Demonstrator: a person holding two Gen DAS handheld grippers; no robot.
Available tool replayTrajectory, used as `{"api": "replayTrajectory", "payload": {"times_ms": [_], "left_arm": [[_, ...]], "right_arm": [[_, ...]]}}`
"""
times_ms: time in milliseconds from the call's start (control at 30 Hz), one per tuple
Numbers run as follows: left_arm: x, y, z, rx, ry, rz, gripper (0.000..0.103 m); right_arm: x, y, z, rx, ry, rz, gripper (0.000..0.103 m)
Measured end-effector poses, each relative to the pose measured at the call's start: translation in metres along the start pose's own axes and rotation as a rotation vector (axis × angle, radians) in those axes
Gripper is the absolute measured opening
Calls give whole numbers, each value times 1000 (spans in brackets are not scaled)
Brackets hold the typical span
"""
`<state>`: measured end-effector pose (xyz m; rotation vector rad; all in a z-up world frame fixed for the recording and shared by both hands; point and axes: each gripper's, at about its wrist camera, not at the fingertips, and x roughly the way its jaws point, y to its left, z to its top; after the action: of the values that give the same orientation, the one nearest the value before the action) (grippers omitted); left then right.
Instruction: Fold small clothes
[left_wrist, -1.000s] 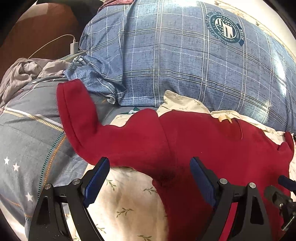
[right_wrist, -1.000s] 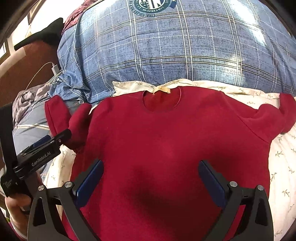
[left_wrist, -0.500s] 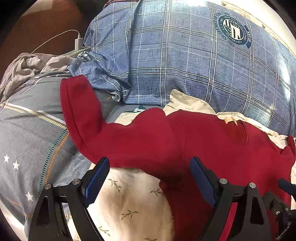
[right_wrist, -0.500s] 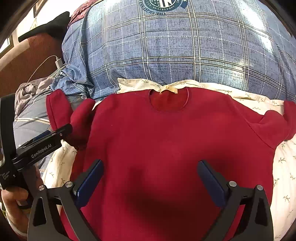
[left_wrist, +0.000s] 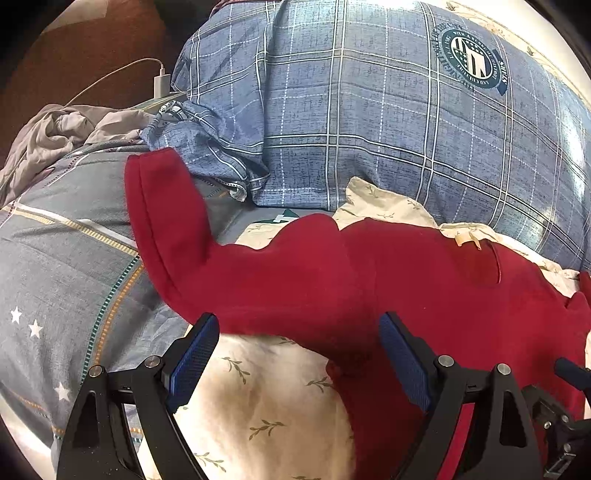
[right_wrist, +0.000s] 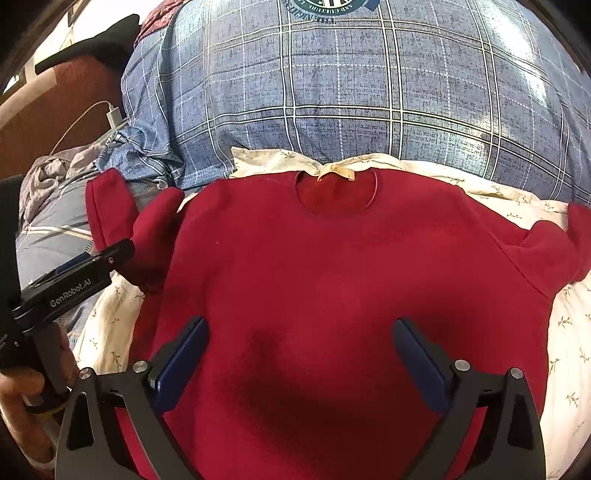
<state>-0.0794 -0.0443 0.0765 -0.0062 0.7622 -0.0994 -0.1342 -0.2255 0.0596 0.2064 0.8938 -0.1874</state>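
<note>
On the bed, with left gripper (left_wrist: 299, 363) fingers apart: close on red sweater (right_wrist: 332, 277) left sleeve (left_wrist: 229, 280), fold across chest.

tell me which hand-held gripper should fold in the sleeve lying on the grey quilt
Left hand-held gripper: open, right beside that sleeve. The right hand-held gripper hovers open over the sweater's middle.

The sweater (right_wrist: 332, 295) lies flat on the sheet (right_wrist: 565, 332) on the bed, collar at the far side. Behind it the duvet (right_wrist: 332, 110) is heaped up. The left sleeve (left_wrist: 162, 229) reaches far-left onto a quilt (left_wrist: 55, 277). Farther left lie crumpled clothes (left_wrist: 55, 129), with a charger (left_wrist: 162, 83) behind them. Both hand-held grippers hover at the near side, the left hand-held gripper (left_wrist: 299, 354) before the sleeve, the right hand-held gripper (right_wrist: 299, 354) over the sweater's middle.
</note>
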Motion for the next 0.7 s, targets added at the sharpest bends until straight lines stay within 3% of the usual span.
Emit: {"api": "replayTrajectory", "payload": {"times_ms": [333,700], "left_arm": [[2,5,4,-13,0,30,87],[10,79,55,-179,-16,309,87]], "right_arm": [[8,5,1,-14,11,12,97],[10,8,3,-18,30,60,98]]}}
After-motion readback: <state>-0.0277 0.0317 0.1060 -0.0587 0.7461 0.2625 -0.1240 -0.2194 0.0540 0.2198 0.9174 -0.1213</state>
